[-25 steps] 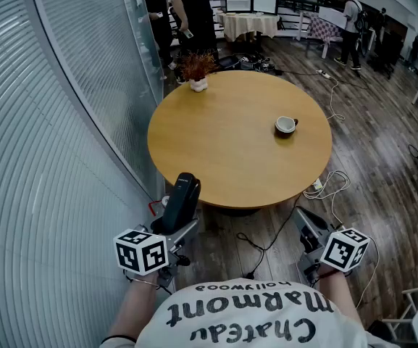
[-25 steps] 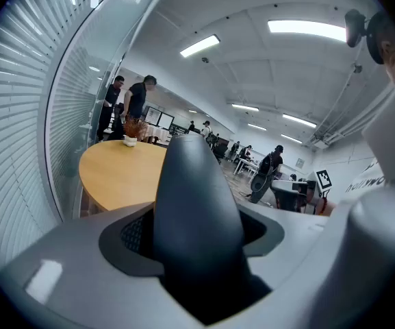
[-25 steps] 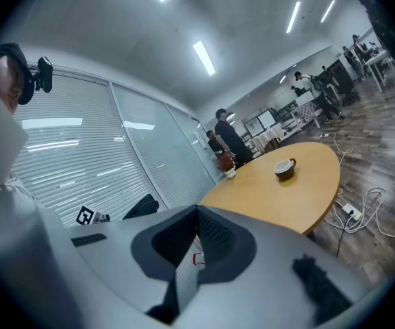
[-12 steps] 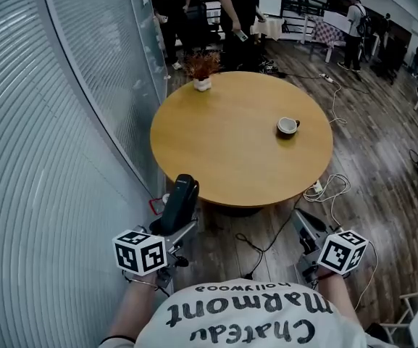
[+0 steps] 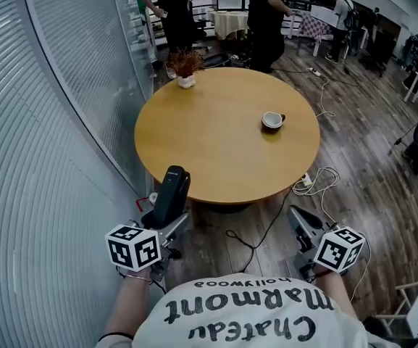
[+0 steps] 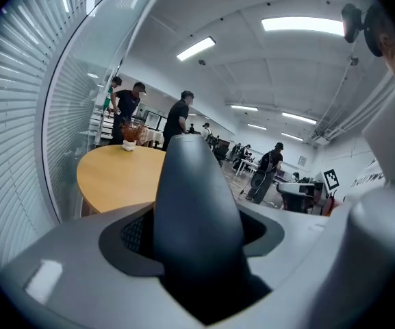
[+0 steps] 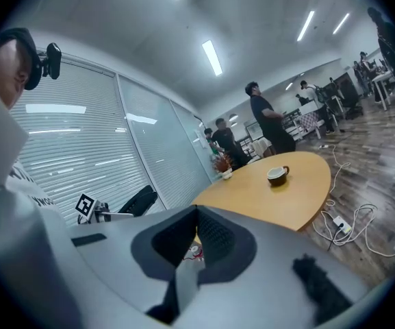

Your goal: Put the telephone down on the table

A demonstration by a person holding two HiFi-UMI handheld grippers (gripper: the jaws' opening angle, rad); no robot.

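My left claw [image 5: 164,220] is clamped on the phone [image 5: 171,194], holding it in the air by the near edge of the table [image 5: 194,158] and not resting on it. The phone's long axis runs straight out along the claw, with its far end toward the table. My right claw [image 5: 299,227] has its jaws together with nothing between them.

Ahead of the right claw a cup [image 5: 272,120] stands on the table; I cannot tell what is in it. Farthest beyond the left claw sits a pot [image 5: 185,80] holding a reddish plant.

In the left gripper view the phone fills the middle and no cup shows. The right gripper view shows both the cup and the phone side-on.
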